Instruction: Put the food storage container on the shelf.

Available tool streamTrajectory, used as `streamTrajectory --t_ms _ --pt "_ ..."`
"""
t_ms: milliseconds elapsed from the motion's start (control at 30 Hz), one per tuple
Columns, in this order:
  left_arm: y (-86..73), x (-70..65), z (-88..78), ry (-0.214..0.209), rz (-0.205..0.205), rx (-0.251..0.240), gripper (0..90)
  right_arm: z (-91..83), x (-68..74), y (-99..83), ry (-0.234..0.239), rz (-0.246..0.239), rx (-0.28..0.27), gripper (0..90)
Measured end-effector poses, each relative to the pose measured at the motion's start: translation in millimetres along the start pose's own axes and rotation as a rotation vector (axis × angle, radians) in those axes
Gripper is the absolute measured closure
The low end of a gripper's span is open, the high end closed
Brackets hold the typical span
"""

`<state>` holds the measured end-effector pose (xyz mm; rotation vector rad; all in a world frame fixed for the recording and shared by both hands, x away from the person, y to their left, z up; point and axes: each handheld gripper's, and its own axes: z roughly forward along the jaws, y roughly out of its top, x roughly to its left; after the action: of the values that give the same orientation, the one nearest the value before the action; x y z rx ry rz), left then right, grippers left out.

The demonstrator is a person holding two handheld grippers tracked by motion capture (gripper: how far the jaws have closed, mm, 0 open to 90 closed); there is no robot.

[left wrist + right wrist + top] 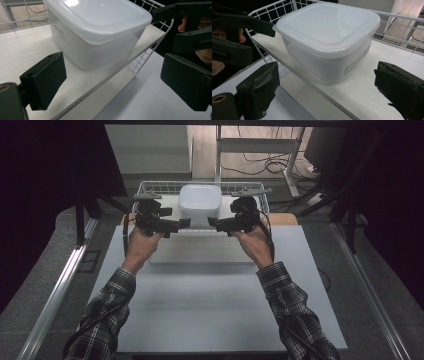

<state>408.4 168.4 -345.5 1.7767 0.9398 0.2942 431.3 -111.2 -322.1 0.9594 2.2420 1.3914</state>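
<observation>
Our left gripper [186,223] and right gripper [212,223] are both spread wide, gripping nothing, either side of the lidded white container [200,203] on the white board [172,206] inside the wire basket [150,185]. We judge it best to close evenly on opposite walls below the lid and keep it level.

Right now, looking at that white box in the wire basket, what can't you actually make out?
- Contents of the lidded container: both gripper views, frosted walls and lid hide them.
- Print on its side label: right gripper view, too small to read.
- Container's base: high view, the left gripper and right gripper and the basket rim cover it.
</observation>
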Motion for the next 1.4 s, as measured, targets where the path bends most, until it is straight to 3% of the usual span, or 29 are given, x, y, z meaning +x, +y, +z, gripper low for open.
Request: streamTrajectory --t_ms 267,467,967,1400 --pt "-11.1 -6.3 -3.4 0.015 0.058 0.012 4.9 -2.9 2.7 -8.4 0.004 -0.019 0.005 4.0" --pt "-19.2 -10.2 -5.2 0.001 0.057 0.009 5.9 -6.6 4.2 -14.7 0.01 -0.032 -0.001 3.8" --pt "-46.2 -27.3 -8.0 -0.015 0.116 0.003 4.9 -15.4 14.4 -35.8 0.028 -0.085 0.013 3.7" --pt "-76.3 -39.0 -8.0 -0.047 0.107 0.019 4.7 -22.0 29.9 -58.5 0.05 -0.134 0.02 3.7"
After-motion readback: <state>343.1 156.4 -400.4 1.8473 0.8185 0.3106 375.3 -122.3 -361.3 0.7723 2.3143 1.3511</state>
